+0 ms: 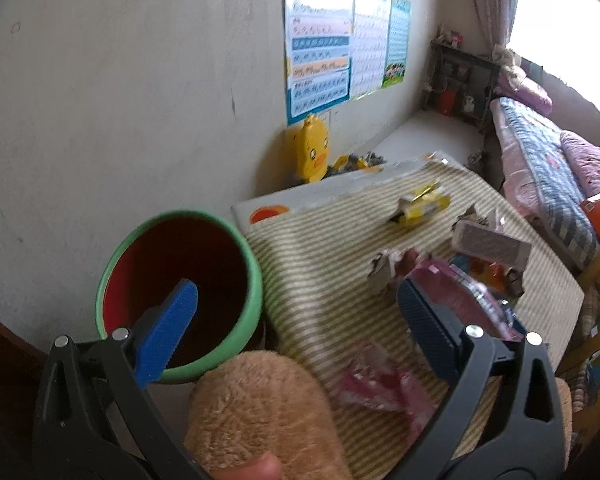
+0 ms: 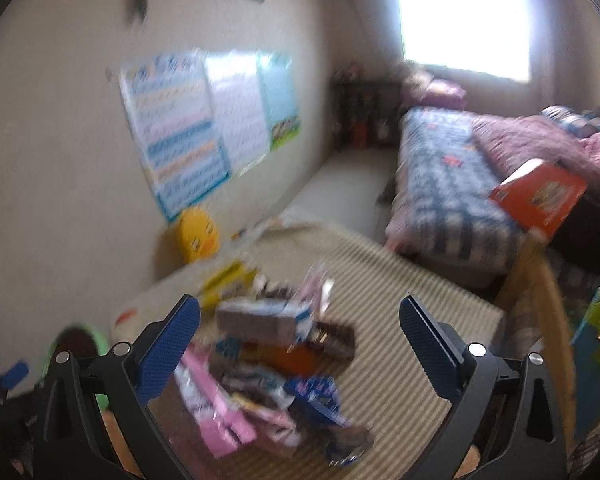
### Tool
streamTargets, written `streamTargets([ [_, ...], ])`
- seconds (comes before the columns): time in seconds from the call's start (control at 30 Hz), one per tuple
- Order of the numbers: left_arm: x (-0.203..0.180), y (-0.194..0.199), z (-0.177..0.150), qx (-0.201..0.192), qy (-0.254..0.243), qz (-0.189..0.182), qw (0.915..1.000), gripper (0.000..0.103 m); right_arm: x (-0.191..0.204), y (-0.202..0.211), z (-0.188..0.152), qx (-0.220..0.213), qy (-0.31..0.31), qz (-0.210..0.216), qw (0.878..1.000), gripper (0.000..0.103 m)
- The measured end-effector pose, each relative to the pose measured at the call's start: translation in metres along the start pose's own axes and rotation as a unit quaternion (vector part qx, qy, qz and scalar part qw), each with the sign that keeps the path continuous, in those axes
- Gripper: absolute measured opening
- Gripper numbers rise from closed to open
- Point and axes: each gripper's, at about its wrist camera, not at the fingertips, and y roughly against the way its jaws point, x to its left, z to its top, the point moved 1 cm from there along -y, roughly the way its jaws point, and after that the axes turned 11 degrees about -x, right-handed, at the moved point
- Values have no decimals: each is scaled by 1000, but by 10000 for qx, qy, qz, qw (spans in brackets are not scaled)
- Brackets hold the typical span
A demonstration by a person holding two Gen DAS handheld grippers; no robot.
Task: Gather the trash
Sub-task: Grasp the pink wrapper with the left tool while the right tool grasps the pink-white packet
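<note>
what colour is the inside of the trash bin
Red inside, with a green rim; clearest in the left wrist view.

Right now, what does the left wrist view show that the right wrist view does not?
Only the left wrist view shows the inside of the bin, dark and with no trash visible in it, a plush toy beside it, and the left gripper open and empty above the mat.

Only the right wrist view shows the red box on the bed, the window, and the right gripper open above the trash pile.

Both show the striped mat, the scattered wrappers, the yellow duck, the posters and the bed.
</note>
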Motion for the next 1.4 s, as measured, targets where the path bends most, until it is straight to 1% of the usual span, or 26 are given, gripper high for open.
streamTargets([
  [0.07,5,-3,-4,52,-18,148,9999,98,14,-14,-12,377,217,324,9985,95],
  [0.13,8,-6,-6,95,-9,177,9998,98,30,-29,-26,814,398,704,9934,95],
  [0.17,9,-8,-7,126,9,130,9998,98,40,-40,-37,1165,475,942,9876,95],
  [0.2,10,-10,-7,168,29,52,9998,98,47,-47,-46,1413,520,1092,9826,95],
  [0.23,10,-11,-8,203,49,-10,9998,98,54,-53,-54,1573,548,1204,9786,93],
  [0.3,13,-14,-11,297,142,-127,9994,98,64,-63,-70,1810,605,1320,9727,80],
  [0.33,15,-16,-14,377,227,-166,9989,98,68,-68,-76,1927,639,1340,9700,78],
  [0.4,17,-19,-18,517,312,-268,9978,98,74,-76,-90,2183,654,1386,9638,63],
  [0.43,16,-19,-20,562,308,-311,9975,98,75,-80,-96,2324,642,1388,9605,50],
  [0.5,13,-20,-22,626,280,-398,9969,98,74,-82,-100,2325,573,1419,9605,44],
  [0.6,5,-16,-28,779,322,-718,9939,98,64,-74,-88,2138,264,1582,9636,41],
  [0.67,-7,-14,-34,968,311,-977,9900,97,56,-64,-72,1879,81,1618,9687,41],
  [0.73,-25,-15,-45,1195,179,-1209,9853,95,50,-59,-58,1694,-6,1567,9730,41],
  [0.77,-32,-16,-49,1297,144,-1291,9830,95,45,-54,-51,1580,-61,1524,9756,41],
  [0.83,-51,-21,-63,1583,-4,-1417,9772,91,36,-50,-41,1486,-164,1508,9772,41],
  [0.97,-76,-36,-85,2004,-458,-1374,9690,84,22,-46,-36,1443,-366,1445,9782,41],
  [1.03,-84,-44,-96,2215,-594,-1309,9645,81,17,-45,-36,1428,-489,1443,9780,41],
  [1.13,-87,-56,-106,2531,-576,-1257,9575,76,11,-44,-33,1398,-588,1453,9777,41],
  [1.17,-87,-58,-109,2579,-588,-1214,9567,75,10,-44,-32,1379,-617,1460,9777,41],
  [1.2,-87,-60,-110,2586,-616,-1182,9567,70,9,-43,-31,1358,-647,1474,9776,41],
  [1.23,-88,-59,-111,2582,-613,-1215,9564,63,9,-42,-31,1338,-661,1485,9776,41],
  [1.27,-89,-59,-111,2592,-595,-1264,9557,58,10,-41,-29,1308,-671,1508,9776,41],
  [1.3,-90,-59,-111,2601,-575,-1312,9549,48,10,-40,-29,1288,-667,1518,9777,41],
  [1.33,-90,-59,-111,2609,-539,-1353,9543,41,11,-39,-28,1269,-666,1523,9779,41],
  [1.37,-88,-58,-110,2618,-507,-1378,9539,38,11,-37,-27,1240,-677,1535,9780,41],
  [1.4,-87,-58,-109,2622,-461,-1413,9535,27,12,-36,-26,1219,-683,1538,9782,41],
])
